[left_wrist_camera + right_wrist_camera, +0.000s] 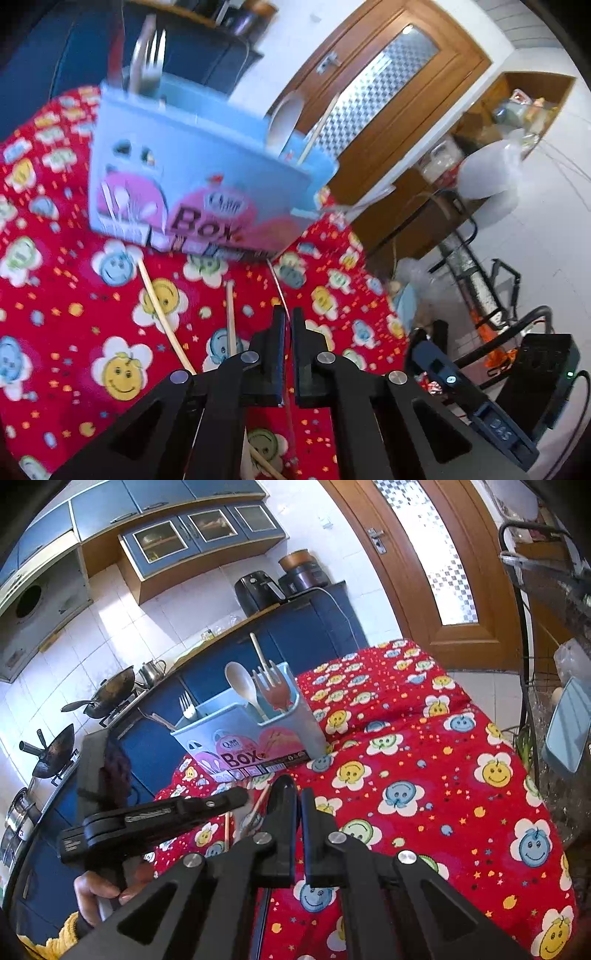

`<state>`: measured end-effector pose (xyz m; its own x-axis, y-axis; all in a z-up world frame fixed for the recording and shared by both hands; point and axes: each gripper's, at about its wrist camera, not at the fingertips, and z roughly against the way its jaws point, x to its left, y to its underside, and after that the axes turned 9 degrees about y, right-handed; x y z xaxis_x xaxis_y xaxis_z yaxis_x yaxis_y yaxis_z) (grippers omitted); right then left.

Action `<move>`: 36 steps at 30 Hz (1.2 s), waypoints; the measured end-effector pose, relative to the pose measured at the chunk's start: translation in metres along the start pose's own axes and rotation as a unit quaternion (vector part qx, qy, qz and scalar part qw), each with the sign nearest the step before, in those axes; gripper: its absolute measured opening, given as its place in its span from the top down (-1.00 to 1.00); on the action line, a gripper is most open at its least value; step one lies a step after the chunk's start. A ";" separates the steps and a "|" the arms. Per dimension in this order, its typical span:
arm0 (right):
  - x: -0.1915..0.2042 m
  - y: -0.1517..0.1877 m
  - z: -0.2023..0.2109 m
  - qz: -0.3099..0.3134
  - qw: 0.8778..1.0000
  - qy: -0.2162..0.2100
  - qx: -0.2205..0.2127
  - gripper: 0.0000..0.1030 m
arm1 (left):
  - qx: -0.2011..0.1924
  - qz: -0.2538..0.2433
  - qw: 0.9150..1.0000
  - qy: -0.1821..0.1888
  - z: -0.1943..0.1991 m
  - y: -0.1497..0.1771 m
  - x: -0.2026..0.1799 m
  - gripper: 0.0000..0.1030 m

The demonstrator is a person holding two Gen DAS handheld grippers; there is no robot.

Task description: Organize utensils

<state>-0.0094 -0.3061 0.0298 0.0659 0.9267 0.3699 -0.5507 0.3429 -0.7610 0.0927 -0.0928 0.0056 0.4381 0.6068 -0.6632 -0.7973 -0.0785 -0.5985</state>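
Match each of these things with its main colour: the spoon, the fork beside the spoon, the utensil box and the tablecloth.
Things:
1. spoon
2. fork beside the spoon
3. utensil box
4. tablecloth

Colours:
a. red
b. white
c. pink
d. light blue

Pairs: 1-b, 2-c, 3-d, 4-a

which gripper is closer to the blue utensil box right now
Left. The left gripper reaches to just short of the blue utensil box, by its front label. The right gripper sits a bit farther back over the red cloth.
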 end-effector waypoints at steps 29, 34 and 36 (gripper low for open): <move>0.019 -0.005 0.012 0.014 1.000 -0.006 -0.027 0.92 | -0.182 -0.137 0.973 -0.040 0.115 -0.084 -0.061 0.98; 0.019 -0.008 0.010 0.015 1.000 -0.004 -0.026 0.92 | -0.217 -0.153 0.963 -0.042 0.122 -0.101 -0.060 0.98; 0.019 -0.009 0.008 0.015 1.000 -0.003 -0.026 0.92 | -0.226 -0.154 0.961 -0.047 0.121 -0.109 -0.058 0.98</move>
<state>-0.0100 -0.2924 0.0479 0.0439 0.9359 0.3494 -0.5090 0.3219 -0.7983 0.1042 -0.0235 0.1639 0.5684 0.7228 -0.3930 -0.3651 -0.2065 -0.9078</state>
